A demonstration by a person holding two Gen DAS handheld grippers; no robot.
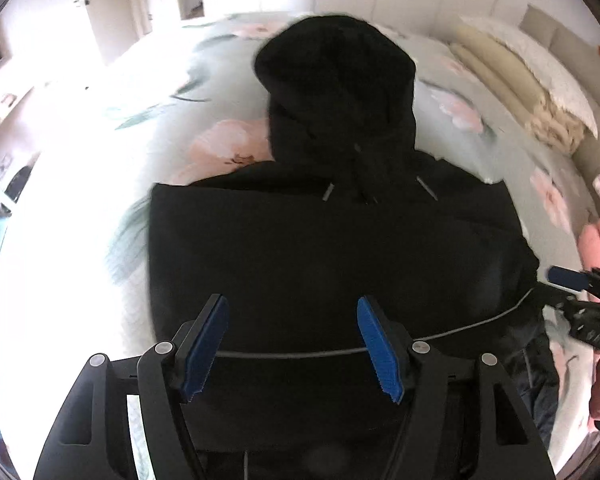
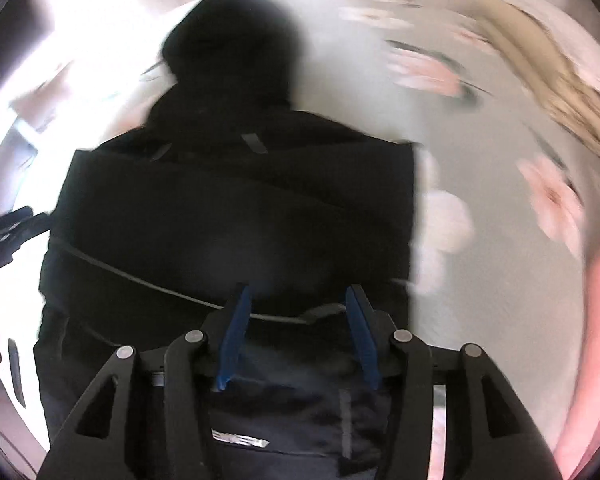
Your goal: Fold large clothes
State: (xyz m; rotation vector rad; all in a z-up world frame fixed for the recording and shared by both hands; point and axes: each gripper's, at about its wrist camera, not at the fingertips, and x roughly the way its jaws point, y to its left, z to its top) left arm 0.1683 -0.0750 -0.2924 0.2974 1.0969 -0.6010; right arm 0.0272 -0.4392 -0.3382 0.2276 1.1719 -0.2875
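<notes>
Hoodie: black, spread flat on floral bedspread, sides folded in, hood at far end.
Left gripper: above hoodie's near hem, blue pads wide apart, grasping nothing.
Right gripper: above hoodie's near right part, jaws parted, no cloth pinched; view blurred.
Grey cord: lying across hoodie's lower part.
Beige blanket: right of hoodie, well apart.
</notes>
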